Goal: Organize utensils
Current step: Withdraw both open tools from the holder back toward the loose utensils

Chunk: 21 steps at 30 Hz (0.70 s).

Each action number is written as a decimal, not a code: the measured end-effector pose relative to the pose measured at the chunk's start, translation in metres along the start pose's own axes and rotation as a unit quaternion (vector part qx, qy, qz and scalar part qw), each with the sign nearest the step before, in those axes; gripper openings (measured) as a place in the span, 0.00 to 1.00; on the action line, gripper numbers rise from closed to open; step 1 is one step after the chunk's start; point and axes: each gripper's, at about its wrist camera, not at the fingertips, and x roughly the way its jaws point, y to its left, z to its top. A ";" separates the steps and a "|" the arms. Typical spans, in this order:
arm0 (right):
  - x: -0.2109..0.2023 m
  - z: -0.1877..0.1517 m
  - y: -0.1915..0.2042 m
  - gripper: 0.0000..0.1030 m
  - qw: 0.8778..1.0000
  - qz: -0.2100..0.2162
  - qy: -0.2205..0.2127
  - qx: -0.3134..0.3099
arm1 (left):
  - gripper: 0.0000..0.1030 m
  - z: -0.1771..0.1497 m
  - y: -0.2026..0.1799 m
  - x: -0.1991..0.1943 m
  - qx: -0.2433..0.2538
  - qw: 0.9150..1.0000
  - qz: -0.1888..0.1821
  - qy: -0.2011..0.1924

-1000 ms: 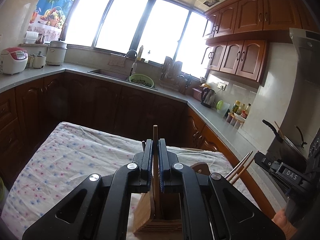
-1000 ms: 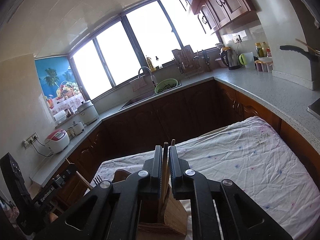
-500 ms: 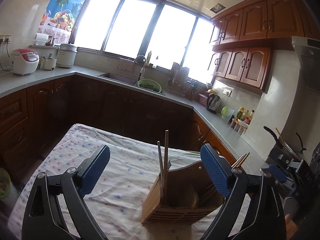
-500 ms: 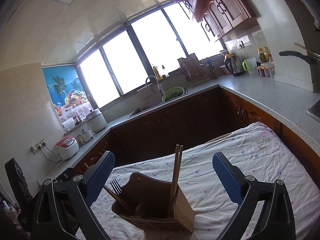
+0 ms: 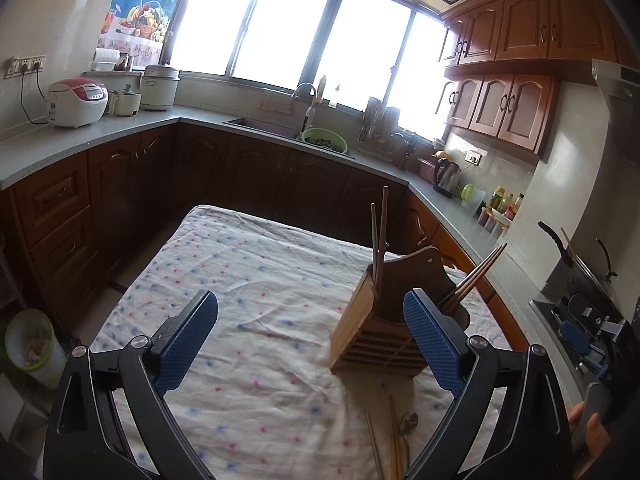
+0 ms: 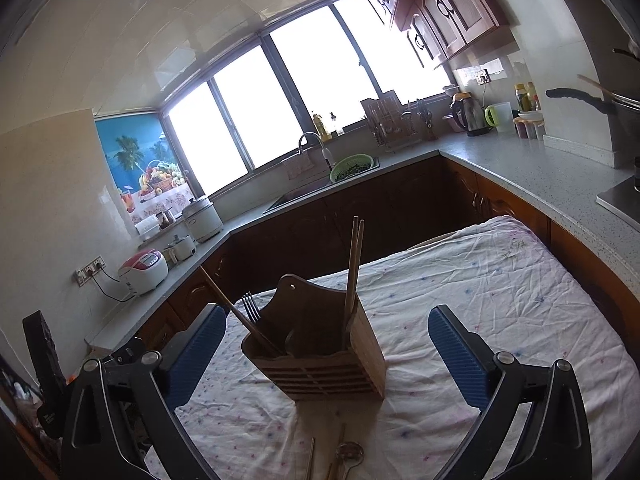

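Note:
A wooden utensil holder (image 5: 380, 336) (image 6: 320, 356) stands on the cloth-covered table (image 5: 248, 320). One pair of chopsticks (image 5: 379, 232) (image 6: 354, 264) stands upright in it, another pair (image 5: 476, 276) (image 6: 236, 312) leans out, and a fork (image 6: 251, 307) rises behind. Loose chopsticks (image 5: 376, 444) and a spoon (image 5: 408, 432) (image 6: 349, 453) lie on the cloth in front of the holder. My left gripper (image 5: 310, 334) is open and empty, left of the holder. My right gripper (image 6: 326, 342) is open and empty, with the holder between its fingers' line of sight.
Dark wood cabinets and a grey counter (image 5: 80, 136) wrap around the table. A sink with a green colander (image 5: 324, 140) sits under the windows. A rice cooker (image 5: 78, 102) is at left, a kettle (image 5: 446, 178) and a wok (image 5: 576, 264) at right. A bin (image 5: 32, 344) stands on the floor.
Both grippers, shut on chopsticks a second ago, opened and left them standing in the holder. Both have since drawn back, and the left one has shifted left.

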 end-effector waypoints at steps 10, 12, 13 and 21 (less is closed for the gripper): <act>-0.040 -0.034 0.006 0.99 1.000 -0.002 0.025 -0.014 | 0.94 -0.035 0.011 -0.040 -0.002 1.000 0.004 0.022; -0.048 -0.041 0.009 0.99 0.999 -0.005 0.027 -0.024 | 0.95 -0.041 0.010 -0.046 0.002 1.000 0.002 0.025; -0.052 -0.044 0.011 0.99 0.999 -0.006 0.028 -0.030 | 0.95 -0.044 0.009 -0.049 0.004 1.000 0.001 0.027; -0.071 -0.074 0.019 0.99 0.997 -0.012 0.049 -0.054 | 0.95 -0.072 0.001 -0.056 0.021 0.998 -0.011 0.056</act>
